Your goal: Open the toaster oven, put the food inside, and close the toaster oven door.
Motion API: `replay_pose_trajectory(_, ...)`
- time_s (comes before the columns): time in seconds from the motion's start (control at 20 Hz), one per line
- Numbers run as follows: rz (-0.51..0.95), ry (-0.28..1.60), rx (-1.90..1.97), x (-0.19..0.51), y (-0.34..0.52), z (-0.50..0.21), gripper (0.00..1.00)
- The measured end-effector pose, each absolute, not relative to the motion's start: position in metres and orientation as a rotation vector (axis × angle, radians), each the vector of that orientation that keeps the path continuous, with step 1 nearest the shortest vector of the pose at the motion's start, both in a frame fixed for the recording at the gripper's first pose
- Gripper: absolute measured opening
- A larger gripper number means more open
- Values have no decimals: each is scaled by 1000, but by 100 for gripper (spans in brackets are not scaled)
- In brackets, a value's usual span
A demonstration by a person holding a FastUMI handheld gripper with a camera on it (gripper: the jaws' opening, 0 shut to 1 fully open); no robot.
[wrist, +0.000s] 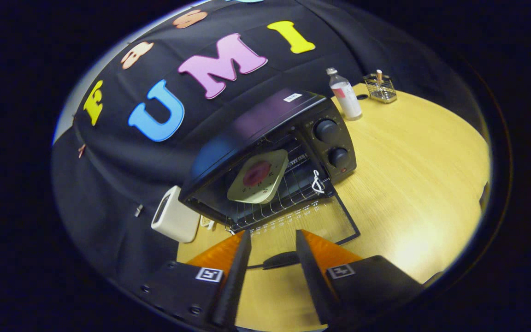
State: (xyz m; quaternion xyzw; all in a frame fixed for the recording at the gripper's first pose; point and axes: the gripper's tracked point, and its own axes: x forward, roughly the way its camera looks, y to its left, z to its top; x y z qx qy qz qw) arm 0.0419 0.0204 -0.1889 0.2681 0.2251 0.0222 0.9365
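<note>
- Toaster oven (270, 152) is open; its glass door (314, 221) lies folded down flat on the surface, just ahead of my tongs (272, 242).
- Food is in: a pink doughnut-like piece (257, 173) on a pale square plate (258, 177), sitting on the wire rack (288, 193) inside the cavity.
- My tongs are released, fingers spread apart, nothing between them. The door's dark handle (281, 259) shows in the gap between the fingers.
- Step in hand, as I read it: placing is done, closing the door is what's left.
- Next move calls for getting under or behind that handle edge and swinging the door up on its hinge until it seats. Risk: the oven sliding back if I push instead of lift.
- White cord loop (317, 182) hangs by the door's right hinge; it could snag.
- Surface (413, 184): light wood, round-looking. Beyond the oven stand a clear bottle (345, 94) and a wire holder (380, 87). A white boxy device (173, 214) sits left of the oven.
- Room: black cloth booth wall (122, 152) right behind the oven.
</note>
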Motion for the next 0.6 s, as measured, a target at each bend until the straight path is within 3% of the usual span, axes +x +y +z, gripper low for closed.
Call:
replay_pose_trajectory(0.1, 60, 463, 465, 34, 22, -196, 100)
replay_pose_trajectory(0.6, 60, 594, 155, 5, 31, -246, 99)
